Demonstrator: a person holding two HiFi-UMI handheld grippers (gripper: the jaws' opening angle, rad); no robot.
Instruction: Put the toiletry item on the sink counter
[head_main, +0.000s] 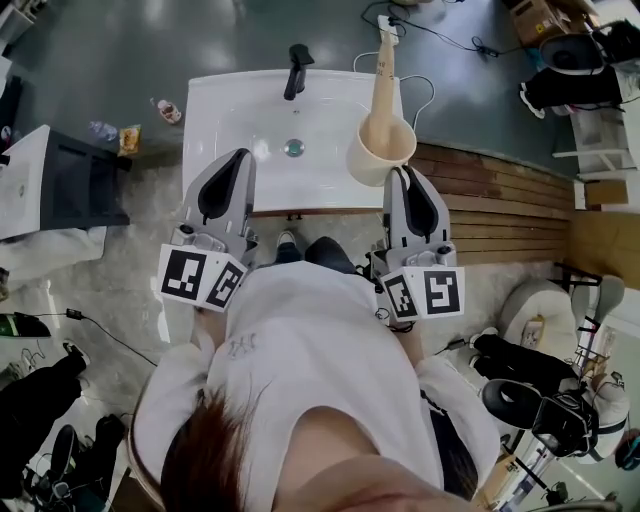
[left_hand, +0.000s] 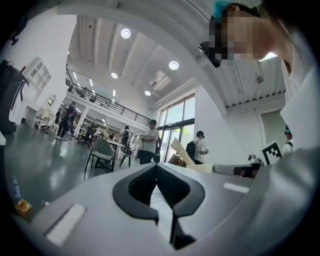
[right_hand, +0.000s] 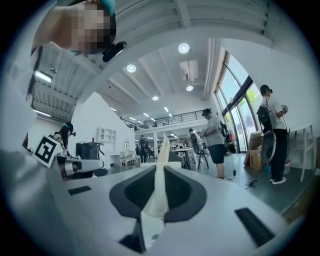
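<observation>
Right gripper (head_main: 398, 174) fingers pinch the rim of the scoop (head_main: 375, 155), handle toward 12 o'clock; I'd guess light, stiff, tippy from the rim. Left gripper (head_main: 243, 155) fingers closed, empty.

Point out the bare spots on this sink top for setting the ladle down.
Bare: the left rim of the sink top, beside the faucet, and the back strip between faucet and ladle. Basin around the drain too. Crowded: right edge, under ladle and right hand-held gripper.

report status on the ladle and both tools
Left tool shut, empty. Right tool shut on beige long-handled ladle, by cup rim, over right end of white sink counter. Nothing in the way.
</observation>
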